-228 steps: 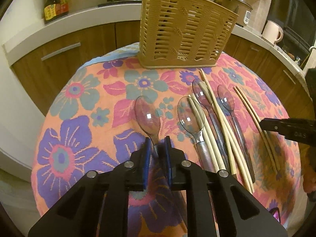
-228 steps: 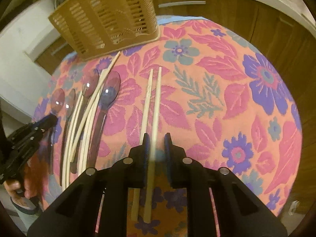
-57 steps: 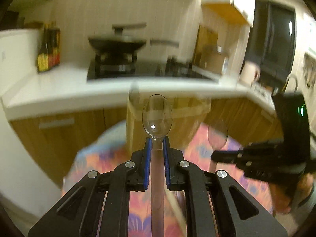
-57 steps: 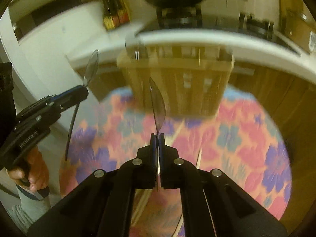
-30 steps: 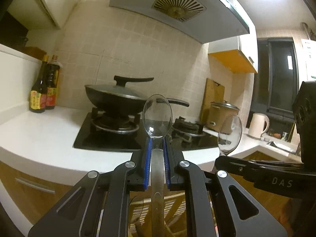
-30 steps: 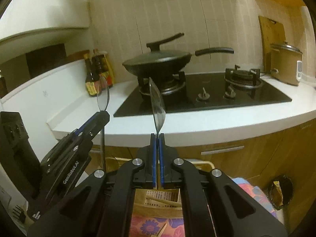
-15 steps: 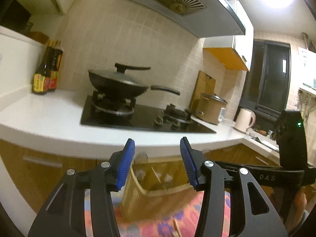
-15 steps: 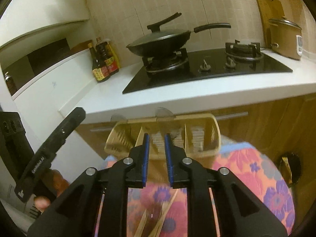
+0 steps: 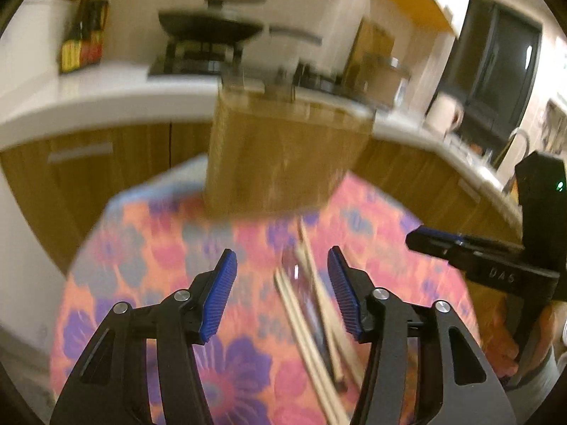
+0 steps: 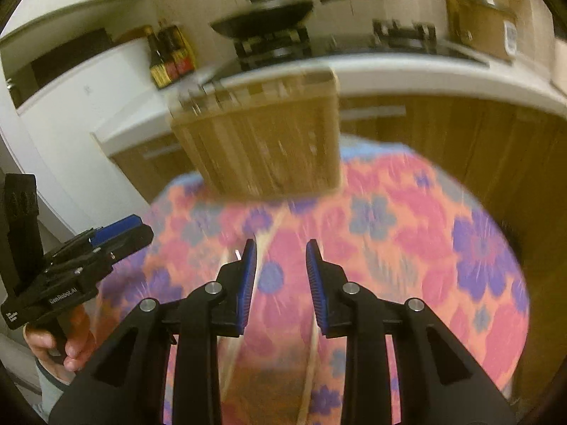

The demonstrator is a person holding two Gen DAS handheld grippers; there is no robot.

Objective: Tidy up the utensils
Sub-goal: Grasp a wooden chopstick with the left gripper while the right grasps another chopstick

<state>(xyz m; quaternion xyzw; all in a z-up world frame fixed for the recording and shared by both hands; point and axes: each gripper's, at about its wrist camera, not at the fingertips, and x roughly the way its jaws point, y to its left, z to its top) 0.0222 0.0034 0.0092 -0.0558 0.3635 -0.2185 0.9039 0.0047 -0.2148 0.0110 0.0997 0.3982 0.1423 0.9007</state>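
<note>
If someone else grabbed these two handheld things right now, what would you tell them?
Left tool: open, holding nothing, above the floral table.
Right tool: open, holding nothing.
Utensil basket stands at the table's far edge; blurred handles poke above its rim.
Left to do: chopsticks and at least one spoon lie on the cloth; they go into the basket.

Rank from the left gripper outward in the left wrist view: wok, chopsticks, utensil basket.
1. chopsticks: on the tablecloth, between the open fingers of the left gripper.
2. utensil basket: ahead, at the table's far edge.
3. wok: on the stove, behind the basket.
</note>
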